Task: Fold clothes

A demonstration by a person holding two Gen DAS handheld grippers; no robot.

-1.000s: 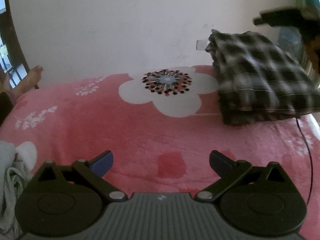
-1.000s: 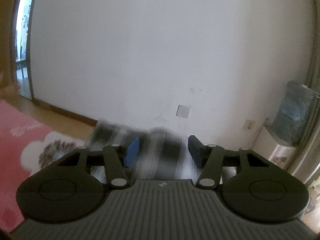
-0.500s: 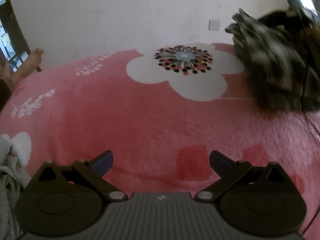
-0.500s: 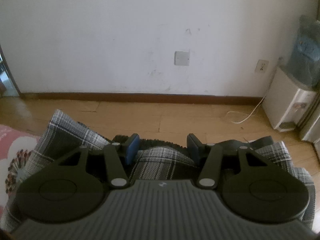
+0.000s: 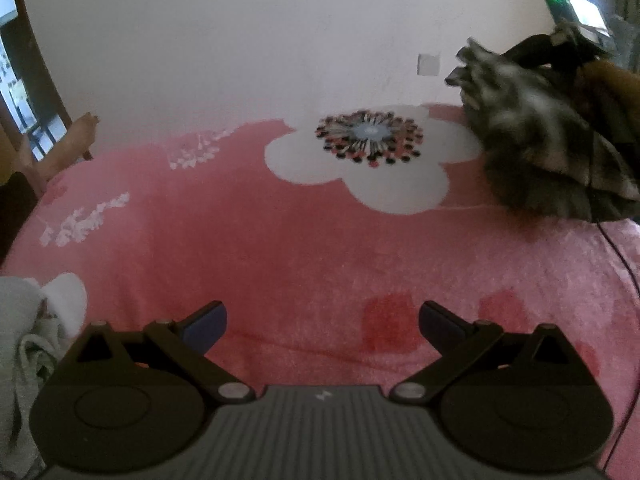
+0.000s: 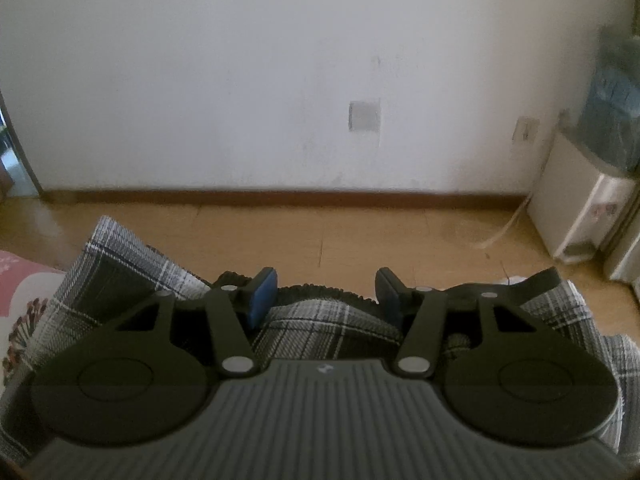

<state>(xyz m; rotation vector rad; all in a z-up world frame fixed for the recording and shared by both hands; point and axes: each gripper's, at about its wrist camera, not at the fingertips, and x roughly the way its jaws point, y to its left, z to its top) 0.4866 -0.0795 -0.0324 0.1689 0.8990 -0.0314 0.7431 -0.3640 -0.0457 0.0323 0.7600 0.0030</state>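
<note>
Releasing, right claw (image 6: 326, 294): we see its jaws opening, with a ridge of the plaid garment (image 6: 320, 332) bunched between the pads; whether the pads press on the cloth is beyond what we can tell.
Left claw (image 5: 322, 326): jaws spread wide and empty, poised over bare blanket on the near side of the bed.
Step in hand: we judge this as setting the folded garment down at the bed's far right corner.
Doing it well: we would let the jaws part fully before lifting straight away, so no fold drags up with the pads; we would keep the stack back from the edge, since floor shows just beyond it.
Garment, look: black and white check, soft woven cloth, layered into a thick bundle; a darker ribbed band shows along its far edge in the right wrist view.
Garment, place: far right of the pink blanket (image 5: 300, 248), beside the big white flower (image 5: 372, 168) printed on it; blurred in the left wrist view.
Hand: a person's hand (image 5: 612, 80) grips the right tool above the bundle.
Next piece: pale clothes (image 5: 24, 328) lie heaped at the near left, beside the left claw.
Further out: wooden floor (image 6: 320, 232), white wall and a water dispenser (image 6: 588, 200) at far right.
</note>
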